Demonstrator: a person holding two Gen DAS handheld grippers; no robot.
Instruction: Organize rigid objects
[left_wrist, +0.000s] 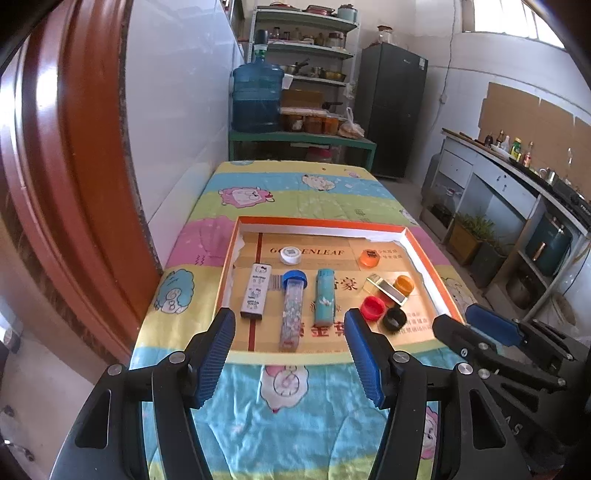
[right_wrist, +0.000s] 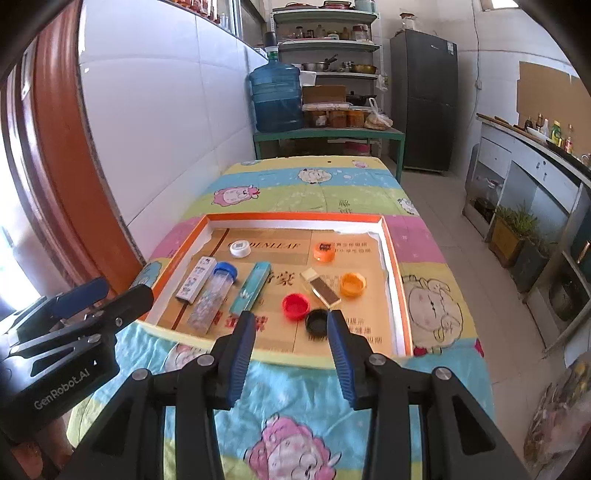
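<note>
Right wrist view: the black cap (right_wrist: 317, 320) lay just ahead of the right gripper (right_wrist: 290, 330), nearer than the left gripper (left_wrist: 290, 326); both jaws stood spread, empty.

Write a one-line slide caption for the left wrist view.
Open left tool hovers empty above the orange-rimmed tray of neatly arranged caps, tubes and small boxes on a cartoon-print cloth.
</note>
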